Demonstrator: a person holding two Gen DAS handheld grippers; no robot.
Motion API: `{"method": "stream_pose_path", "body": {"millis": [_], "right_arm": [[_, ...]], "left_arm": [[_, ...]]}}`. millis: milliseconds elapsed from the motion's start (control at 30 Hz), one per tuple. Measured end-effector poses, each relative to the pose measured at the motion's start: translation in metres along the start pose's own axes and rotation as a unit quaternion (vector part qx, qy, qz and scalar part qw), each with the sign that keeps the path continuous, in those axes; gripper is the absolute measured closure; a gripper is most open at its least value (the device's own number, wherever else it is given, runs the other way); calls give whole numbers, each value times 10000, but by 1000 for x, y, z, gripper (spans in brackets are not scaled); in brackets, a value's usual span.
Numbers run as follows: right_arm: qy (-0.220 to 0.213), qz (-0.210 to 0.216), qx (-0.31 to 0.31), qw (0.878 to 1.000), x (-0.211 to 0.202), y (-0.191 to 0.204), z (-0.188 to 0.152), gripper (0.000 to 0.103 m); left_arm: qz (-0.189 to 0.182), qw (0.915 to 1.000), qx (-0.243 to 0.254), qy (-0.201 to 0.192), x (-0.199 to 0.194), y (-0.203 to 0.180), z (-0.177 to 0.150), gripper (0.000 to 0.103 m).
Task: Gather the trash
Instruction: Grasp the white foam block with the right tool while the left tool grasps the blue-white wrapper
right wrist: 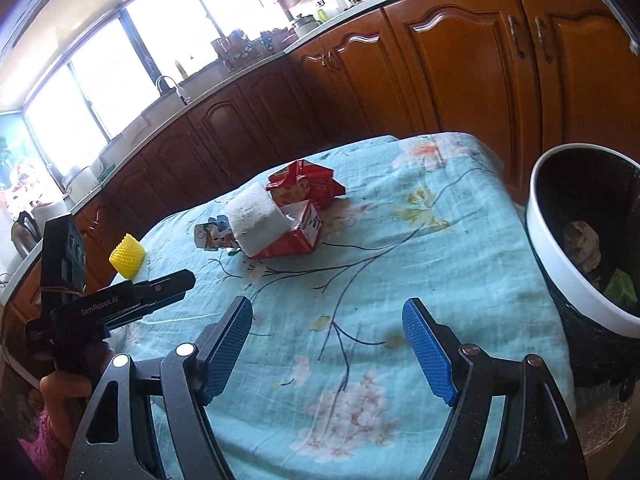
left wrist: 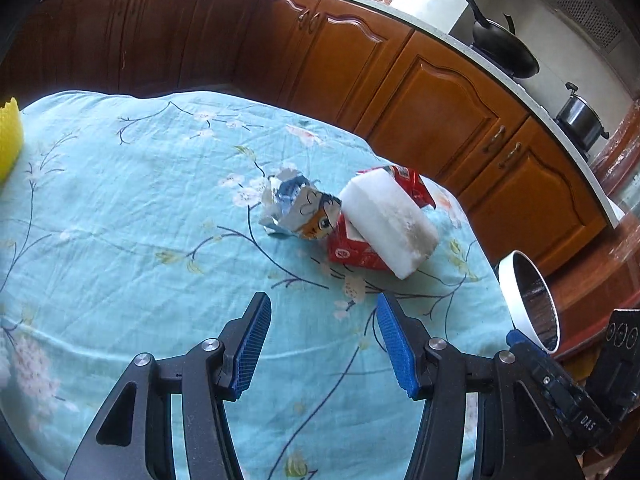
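**Both grippers empty above the worktop, trash heaped mid-cloth**

The left gripper (left wrist: 322,344) hovers over the floral turquoise tablecloth (left wrist: 120,220) with its jaws apart and nothing between them; the right gripper (right wrist: 328,344) hangs likewise, jaws spread wide and empty; the trash lies in one cluster toward the far side of the worktop, well ahead of both; a torn red carton (right wrist: 296,236) sits open there, with a white foam block (left wrist: 388,220) leaning across it; a crumpled blue-and-white cartoon wrapper (left wrist: 296,210) touches the carton's left side; a red snack wrapper (right wrist: 308,182) lies just behind; a yellow ridged sponge (right wrist: 127,256) sits apart at the left edge; a white-rimmed black bin (right wrist: 560,264) stands beside the worktop's right edge, already holding scraps.
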State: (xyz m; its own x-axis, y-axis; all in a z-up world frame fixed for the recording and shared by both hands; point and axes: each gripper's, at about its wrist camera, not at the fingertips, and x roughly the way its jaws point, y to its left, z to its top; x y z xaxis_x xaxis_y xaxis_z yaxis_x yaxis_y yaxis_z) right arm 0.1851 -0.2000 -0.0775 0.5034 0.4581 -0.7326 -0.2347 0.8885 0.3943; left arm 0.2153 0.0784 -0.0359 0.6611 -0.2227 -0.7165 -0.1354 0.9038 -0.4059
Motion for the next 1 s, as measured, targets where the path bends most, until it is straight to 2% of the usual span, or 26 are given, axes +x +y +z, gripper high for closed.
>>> {"method": "stream_pose_path", "body": {"millis": [333,367,467,600,800,1000], "right_arm": [[67,250,-470,9986,28,23,16,24],[77,265,-481,9985,30,23,17,24],[99,318,-533,9980,38,27,23,24],[105,374,-686,9969,47,36,33,24],[84,375,-1119,9930,70,55,51,24],[335,117,-1651,9856,107,72,52,25]], "left_arm": [[214,9995,243,-11,32,3,42,49],[257,9993,273,-3,38,3,44,51],[138,9993,348,77,52,2,46,74],[83,9987,499,-11,50,5,39,78],[-142,9994,283,105,32,24,14,79],[-235,9994,210,117,16,28,-1,81]]}}
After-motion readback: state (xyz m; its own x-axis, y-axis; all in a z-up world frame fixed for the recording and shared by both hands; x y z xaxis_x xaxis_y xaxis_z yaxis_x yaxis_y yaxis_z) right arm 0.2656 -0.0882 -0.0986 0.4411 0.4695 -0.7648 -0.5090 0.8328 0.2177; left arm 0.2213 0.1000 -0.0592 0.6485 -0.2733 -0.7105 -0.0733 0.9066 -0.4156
